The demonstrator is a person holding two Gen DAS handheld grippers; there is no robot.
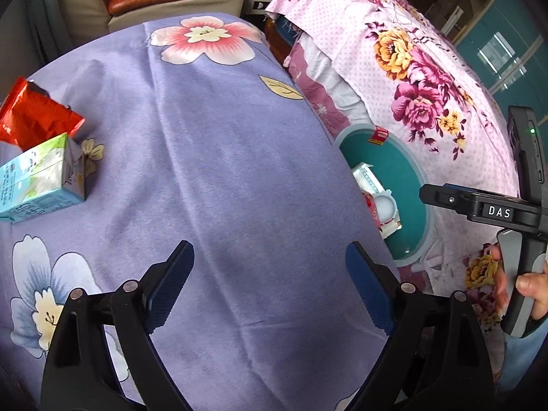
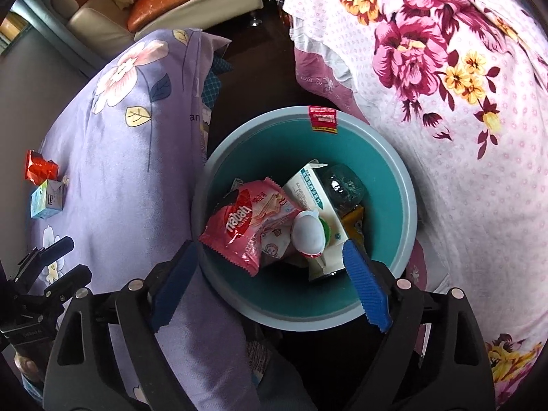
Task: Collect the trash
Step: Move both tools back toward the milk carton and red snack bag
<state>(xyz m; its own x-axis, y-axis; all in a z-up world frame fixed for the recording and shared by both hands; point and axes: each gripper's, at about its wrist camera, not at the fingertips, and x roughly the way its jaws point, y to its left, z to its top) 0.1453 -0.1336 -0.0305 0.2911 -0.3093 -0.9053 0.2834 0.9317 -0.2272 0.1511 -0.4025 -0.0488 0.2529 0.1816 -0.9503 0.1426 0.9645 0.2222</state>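
Jaws spread wide and empty, the right gripper [image 2: 270,281] hangs over the teal bin [image 2: 407,205], where a pink wafer wrapper [image 2: 239,226], a white carton and a cup lie heaped. The left gripper [image 1: 270,287], equally wide and empty, points down at the purple flowered cloth [image 1: 222,171]. The drop looks done; next comes a reach left for the red wrapper [image 1: 30,116] and small blue carton [image 1: 37,181]. Only the right-wrist view shows the bin's full contents.

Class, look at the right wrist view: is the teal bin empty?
No. The teal bin already holds a pink wafer wrapper, a white carton and other rubbish.
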